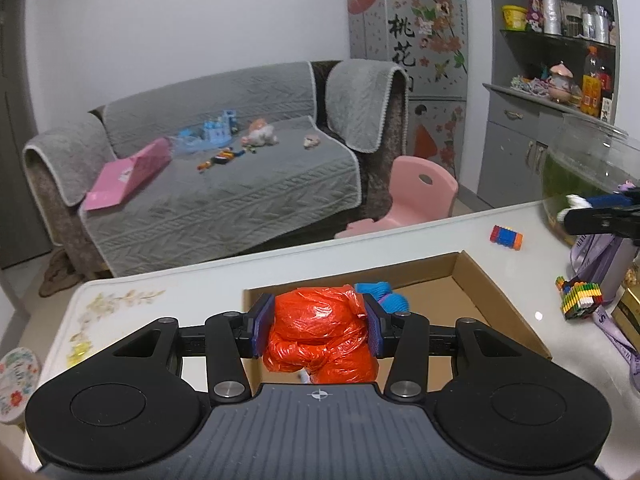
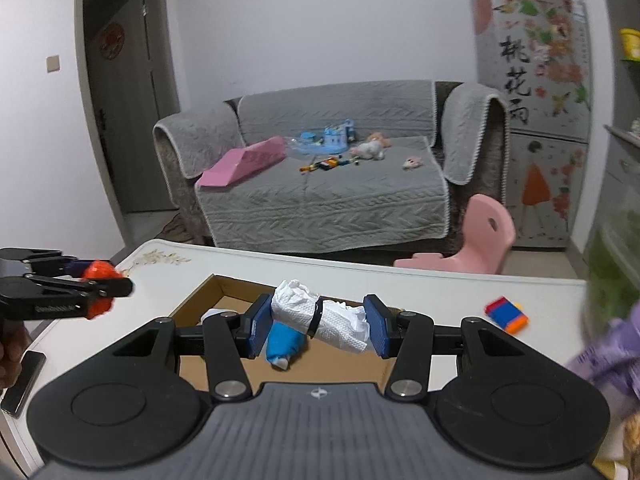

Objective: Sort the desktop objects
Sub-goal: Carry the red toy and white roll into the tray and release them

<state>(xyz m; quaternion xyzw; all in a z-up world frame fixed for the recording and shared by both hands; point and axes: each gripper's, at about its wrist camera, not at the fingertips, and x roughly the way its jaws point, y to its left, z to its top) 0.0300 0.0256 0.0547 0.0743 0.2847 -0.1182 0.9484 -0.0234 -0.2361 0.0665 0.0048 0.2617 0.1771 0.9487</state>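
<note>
My left gripper (image 1: 318, 328) is shut on a crumpled orange plastic bag (image 1: 320, 332), held above the near left corner of an open cardboard box (image 1: 460, 292) on the white table (image 1: 400, 240). A blue object (image 1: 382, 294) lies in the box just behind the bag. My right gripper (image 2: 318, 322) is shut on a white paper bundle with a black band (image 2: 320, 314), above the same box (image 2: 200, 296). The right wrist view shows the left gripper (image 2: 108, 286) with the orange bag (image 2: 100, 272) at the left edge. The left wrist view shows the right gripper (image 1: 580, 208) at the right edge.
A small coloured block toy (image 1: 507, 237) lies on the table right of the box. A striped brick piece (image 1: 580, 298), a purple strap (image 1: 600, 256) and a glass bowl (image 1: 588, 176) crowd the right end. A phone (image 2: 22, 384) lies at the near left. Beyond the table stand a sofa and a pink chair.
</note>
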